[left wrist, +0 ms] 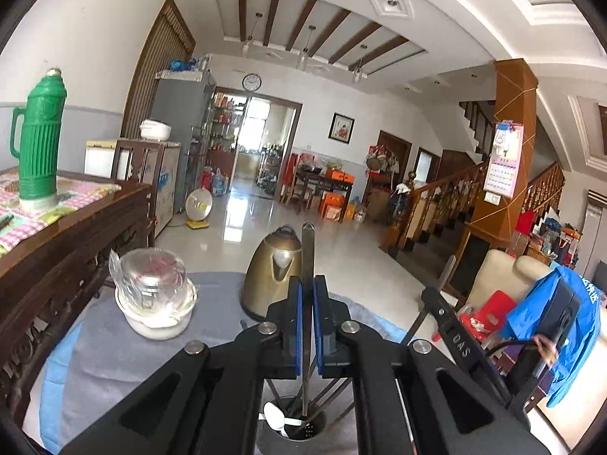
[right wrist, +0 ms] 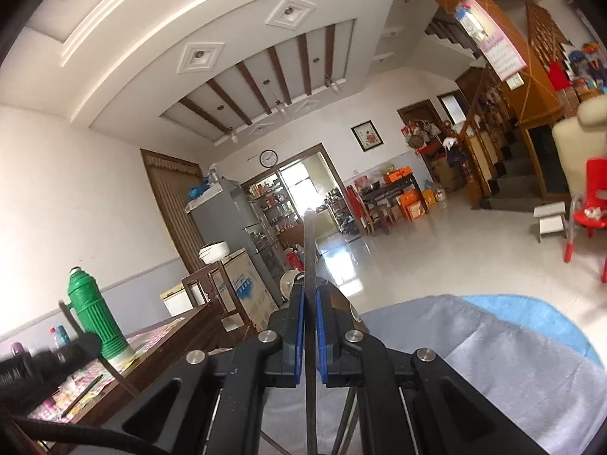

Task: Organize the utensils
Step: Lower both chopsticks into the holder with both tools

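In the left wrist view my left gripper is shut on a thin metal utensil handle that sticks up past the blue pads. Right under it stands a perforated metal utensil holder with a white spoon and several dark handles in it. My right gripper shows at the right, gripping another metal utensil. In the right wrist view my right gripper is shut on a flat metal handle. The left gripper appears low on the left with its thin utensil.
A brass kettle and a white bowl with a wrapped glass stand on the grey cloth of the table. A green thermos sits on the wooden sideboard to the left. A red plastic chair stands on the floor.
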`<action>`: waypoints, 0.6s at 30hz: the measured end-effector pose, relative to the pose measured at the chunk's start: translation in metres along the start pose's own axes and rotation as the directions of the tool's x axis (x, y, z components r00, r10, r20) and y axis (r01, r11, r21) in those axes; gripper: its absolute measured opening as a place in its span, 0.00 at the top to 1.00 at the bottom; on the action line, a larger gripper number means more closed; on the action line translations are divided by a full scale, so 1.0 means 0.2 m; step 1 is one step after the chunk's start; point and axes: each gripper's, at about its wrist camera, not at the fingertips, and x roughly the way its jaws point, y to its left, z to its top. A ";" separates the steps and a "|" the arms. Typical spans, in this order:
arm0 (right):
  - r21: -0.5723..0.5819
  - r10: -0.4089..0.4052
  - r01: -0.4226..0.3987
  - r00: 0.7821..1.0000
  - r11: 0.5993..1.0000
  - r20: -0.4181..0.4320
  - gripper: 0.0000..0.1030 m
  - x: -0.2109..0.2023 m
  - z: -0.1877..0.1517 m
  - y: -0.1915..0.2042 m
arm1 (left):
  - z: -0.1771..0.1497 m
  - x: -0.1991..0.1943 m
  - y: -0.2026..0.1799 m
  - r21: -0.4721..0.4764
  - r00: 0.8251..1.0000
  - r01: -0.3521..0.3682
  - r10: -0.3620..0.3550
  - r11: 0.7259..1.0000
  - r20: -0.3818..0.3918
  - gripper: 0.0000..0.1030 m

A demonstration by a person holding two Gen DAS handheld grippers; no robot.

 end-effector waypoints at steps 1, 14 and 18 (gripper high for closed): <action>0.006 -0.005 0.005 1.000 1.000 -0.010 0.94 0.03 -0.02 0.00 | -0.01 0.02 0.01 -0.001 1.000 -0.006 0.006 1.000 -0.009 0.95; -0.098 -0.036 0.025 0.993 0.995 -0.116 0.94 0.14 -0.23 0.01 | -0.19 0.16 0.04 -0.009 0.990 -0.026 0.025 1.000 -0.136 0.95; -0.099 -0.037 0.021 0.987 0.995 -0.160 0.93 0.11 -0.26 -0.01 | -0.22 0.14 0.02 0.010 0.986 -0.031 0.032 0.999 -0.166 0.95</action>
